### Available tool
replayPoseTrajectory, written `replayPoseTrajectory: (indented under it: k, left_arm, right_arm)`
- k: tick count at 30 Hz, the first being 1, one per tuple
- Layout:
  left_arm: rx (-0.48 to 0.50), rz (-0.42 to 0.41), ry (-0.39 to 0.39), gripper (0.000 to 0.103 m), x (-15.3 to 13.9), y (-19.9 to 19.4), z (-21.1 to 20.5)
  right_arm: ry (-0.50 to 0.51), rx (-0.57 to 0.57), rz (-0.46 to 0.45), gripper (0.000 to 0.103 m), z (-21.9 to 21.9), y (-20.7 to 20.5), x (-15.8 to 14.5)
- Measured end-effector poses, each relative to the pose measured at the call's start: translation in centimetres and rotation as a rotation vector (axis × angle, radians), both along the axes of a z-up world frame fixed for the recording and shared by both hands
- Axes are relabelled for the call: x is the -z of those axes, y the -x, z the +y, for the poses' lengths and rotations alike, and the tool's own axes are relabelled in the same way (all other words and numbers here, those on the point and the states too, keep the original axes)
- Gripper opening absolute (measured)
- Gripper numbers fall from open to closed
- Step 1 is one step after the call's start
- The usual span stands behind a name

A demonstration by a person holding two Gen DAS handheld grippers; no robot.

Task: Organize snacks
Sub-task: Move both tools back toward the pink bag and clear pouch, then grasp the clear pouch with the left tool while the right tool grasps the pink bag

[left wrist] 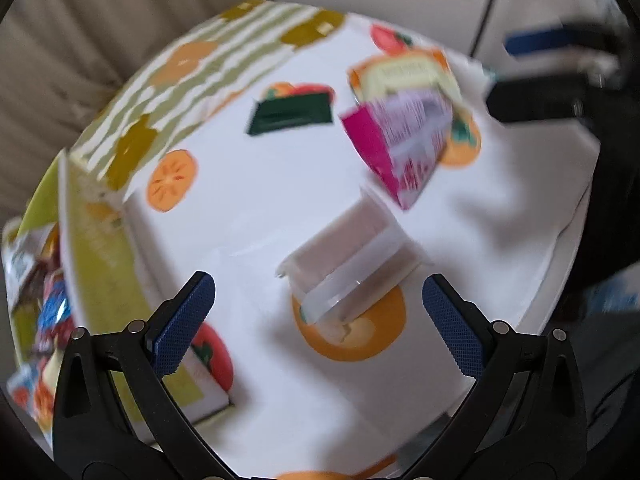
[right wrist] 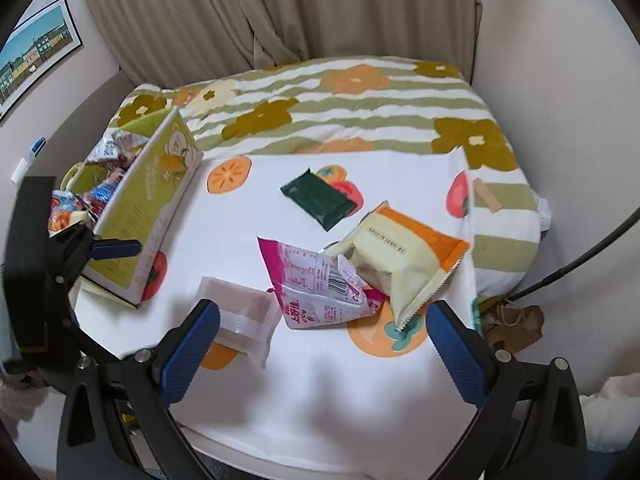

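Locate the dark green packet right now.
In the right wrist view the dark green packet lies flat on the white cloth, up centre, just beyond the orange-and-cream bag and touching nothing.

beige curtain [right wrist: 224,12], framed picture [right wrist: 38,50], black cable [right wrist: 580,264], brown paper bag [right wrist: 516,320]

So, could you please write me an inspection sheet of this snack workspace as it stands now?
Surface: table under a white cloth with fruit prints; a striped flowered cloth covers the far side.
Job's things: green box at the left, already holding snack packets; loose on the cloth are a dark green packet, a pink packet, an orange-and-cream packet lying partly over it, and a clear-wrapped pale snack.
Clutter: crumpled brown paper off the table's right edge.
Grippers: left tool open and empty, near the clear-wrapped snack; right tool open and empty.
Cables: one dark cable at the right.
Surroundings: beige curtain, framed picture.
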State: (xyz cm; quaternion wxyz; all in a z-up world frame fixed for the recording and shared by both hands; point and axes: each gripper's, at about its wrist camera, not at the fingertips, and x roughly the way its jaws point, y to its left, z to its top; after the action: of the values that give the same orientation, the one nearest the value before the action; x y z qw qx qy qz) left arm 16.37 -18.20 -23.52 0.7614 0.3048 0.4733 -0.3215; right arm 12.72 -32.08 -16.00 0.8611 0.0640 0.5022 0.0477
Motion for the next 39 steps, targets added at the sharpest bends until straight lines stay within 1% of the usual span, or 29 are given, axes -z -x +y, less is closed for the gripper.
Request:
replayPoseTrajectory:
  k: [7, 10, 13, 19, 25, 28, 30, 39]
  left_arm:
    - [0.126, 0.014, -0.055, 0.103, 4.0, -0.5, -2.3]
    - [0.158, 0.043, -0.046, 0.102, 5.2, -1.0, -2.5]
    - [0.179, 0.068, -0.039, 0.093, 6.0, -1.2, -2.5]
    - [0.21, 0.043, -0.04, 0.09, 6.8, -1.2, -2.7]
    - [0.217, 0.054, -0.012, 0.089, 7.1, -1.6, -2.5]
    - [0.204, 0.051, -0.007, 0.085, 7.0, -1.4, -2.4]
    - [0.174, 0.048, -0.02, 0.083, 6.9, -1.4, -2.4]
    - [-0.002, 0.09, 0.02, 0.081, 6.4, -1.7, 0.0]
  right_arm:
    - [-0.016, -0.026, 0.034, 0.103, 0.1, -1.5, 3.5]
    - [-0.002, -0.045, 0.041, 0.103, 0.4, -1.7, 4.6]
    - [0.007, -0.066, 0.037, 0.103, 0.7, -1.9, 5.5]
    - [0.067, -0.142, 0.0, 0.1, 1.5, -2.1, 6.2]
    - [0.112, -0.218, -0.025, 0.1, 2.3, -2.2, 6.9]
    - [0.114, -0.246, -0.026, 0.1, 2.4, -2.4, 7.4]
    - [0.125, -0.247, -0.018, 0.1, 2.6, -2.5, 7.8]
    - [0.12, -0.159, -0.007, 0.1, 2.8, -3.3, 8.3]
